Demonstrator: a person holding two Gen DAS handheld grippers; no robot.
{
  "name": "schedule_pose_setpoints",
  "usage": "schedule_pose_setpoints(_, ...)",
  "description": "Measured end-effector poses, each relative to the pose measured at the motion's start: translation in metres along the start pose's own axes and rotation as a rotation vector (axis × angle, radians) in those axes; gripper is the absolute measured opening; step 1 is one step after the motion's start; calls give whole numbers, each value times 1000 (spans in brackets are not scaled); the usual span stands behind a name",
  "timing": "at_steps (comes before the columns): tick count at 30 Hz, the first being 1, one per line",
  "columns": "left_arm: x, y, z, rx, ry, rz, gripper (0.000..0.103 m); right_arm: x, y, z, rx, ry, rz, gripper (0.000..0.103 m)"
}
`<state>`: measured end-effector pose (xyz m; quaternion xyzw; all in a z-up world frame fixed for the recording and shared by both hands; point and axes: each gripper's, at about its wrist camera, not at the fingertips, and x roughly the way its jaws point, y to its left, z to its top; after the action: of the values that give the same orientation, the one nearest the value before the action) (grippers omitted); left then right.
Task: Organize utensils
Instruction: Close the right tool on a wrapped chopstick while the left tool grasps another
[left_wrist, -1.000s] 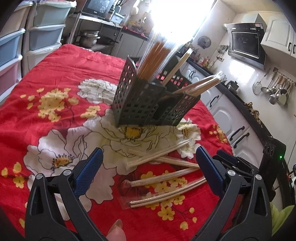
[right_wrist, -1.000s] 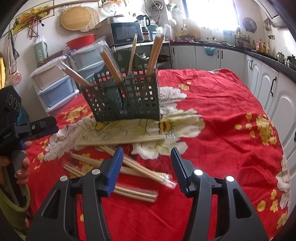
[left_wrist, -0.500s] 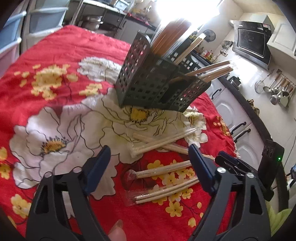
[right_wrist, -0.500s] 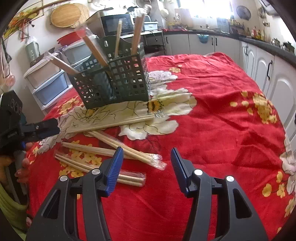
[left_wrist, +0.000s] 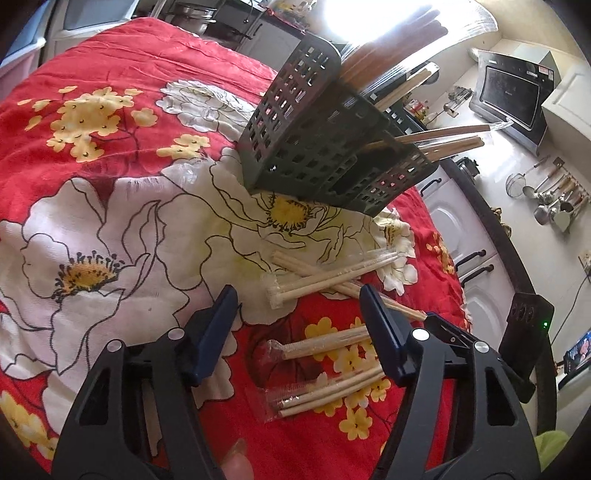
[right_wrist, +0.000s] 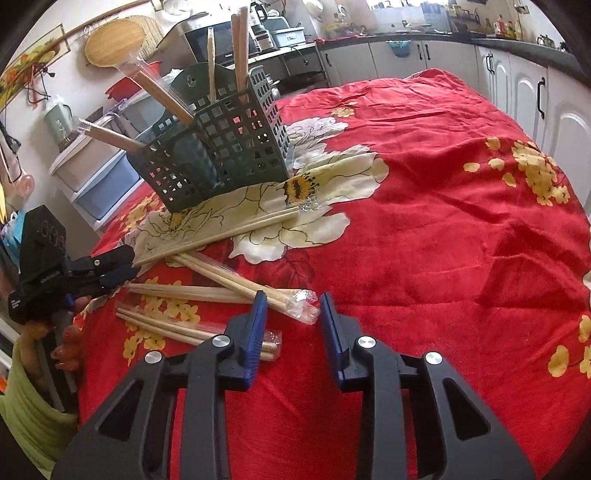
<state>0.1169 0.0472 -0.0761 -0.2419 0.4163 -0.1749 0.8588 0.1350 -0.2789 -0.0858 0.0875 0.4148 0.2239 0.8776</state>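
Left gripper (left_wrist: 299, 325) and right gripper (right_wrist: 293, 321) both gape apart above wrapped chopsticks (left_wrist: 325, 282) lying near the basket (left_wrist: 332, 158)

Left gripper (left_wrist: 299, 314): black plastic frame w/ triangular cutouts, silver rivets, ribbed dark-blue pads (left_wrist: 380, 332). Right gripper (right_wrist: 293, 325): same build, brighter blue pads (right_wrist: 255, 332). Fingertip (bare skin) (left_wrist: 236, 463) at bottom edge; lime-green sleeve (right_wrist: 26, 398), reddish nails.
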Motion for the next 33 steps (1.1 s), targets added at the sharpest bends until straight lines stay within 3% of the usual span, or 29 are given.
schedule_pose_setpoints(6,4,-1,1,2,3,1,52,-5,-2,0,6,-11,14,6)
schedule_pose_setpoints(10,4,3,3,-13,3,-3,42,-9,0,-1,2,-26,9,4)
schedule_pose_setpoints(18,2,17,10,-103,-9,-69,41,-17,4,1,-17,-52,6,3)
schedule_pose_setpoints(22,4,19,13,-125,-4,-86,14,-20,7,4,-23,-64,2,2)
schedule_pose_setpoints(24,4,18,13,-128,-6,-99,11,-23,9,6,-32,-78,0,2)
schedule_pose_setpoints(29,-19,6,18,-100,-72,-148,6,-35,16,14,-59,-129,2,1)
schedule_pose_setpoints(33,-45,-18,27,-23,-149,-156,4,-48,27,26,-100,-187,9,1)
